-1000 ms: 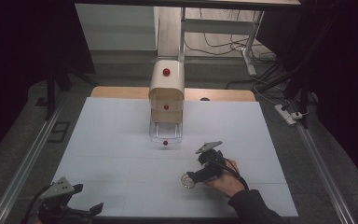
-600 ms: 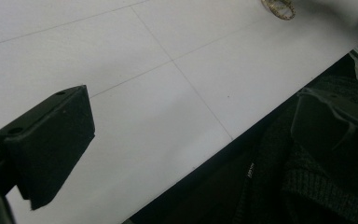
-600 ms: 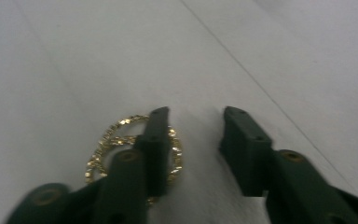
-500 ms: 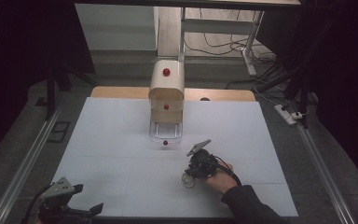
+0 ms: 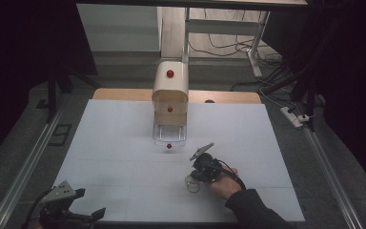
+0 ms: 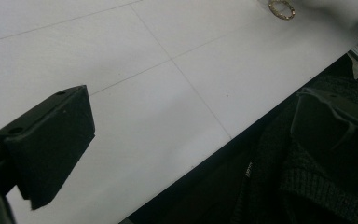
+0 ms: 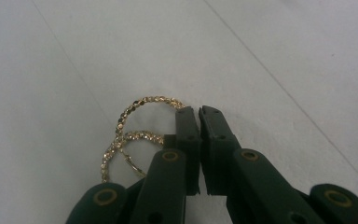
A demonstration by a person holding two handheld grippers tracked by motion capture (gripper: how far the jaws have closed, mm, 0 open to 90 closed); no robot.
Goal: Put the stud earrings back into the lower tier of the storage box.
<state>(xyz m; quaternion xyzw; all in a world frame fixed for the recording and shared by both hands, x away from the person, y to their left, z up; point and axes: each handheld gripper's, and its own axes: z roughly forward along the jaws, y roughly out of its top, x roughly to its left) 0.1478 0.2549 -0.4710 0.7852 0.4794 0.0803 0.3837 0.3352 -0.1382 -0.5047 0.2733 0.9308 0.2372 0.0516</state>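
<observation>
On the white table [image 5: 124,143], the right gripper [image 5: 194,180] sits in front of the small cream drawer cabinet [image 5: 170,102], a little to its right and well apart from it, with its tip down at the gold hoop earrings [image 5: 191,184]. In the right gripper view the right gripper [image 7: 198,112] has just been closing, and its jaws now stand pressed almost together, pinching the upper edge of the gold hoop earrings [image 7: 135,135], two sparkling rings that overlap and lie on the table surface to the left of the jaws. The cabinet's lowest drawer, a clear one with a red knob [image 5: 169,146], stands pulled out toward the person. The left gripper [image 5: 69,213] rests near the table's front left corner, far from the cabinet; in the left gripper view its jaws are spread wide with nothing between them, one over the table, the other over a dark sleeve [image 6: 307,182].
</observation>
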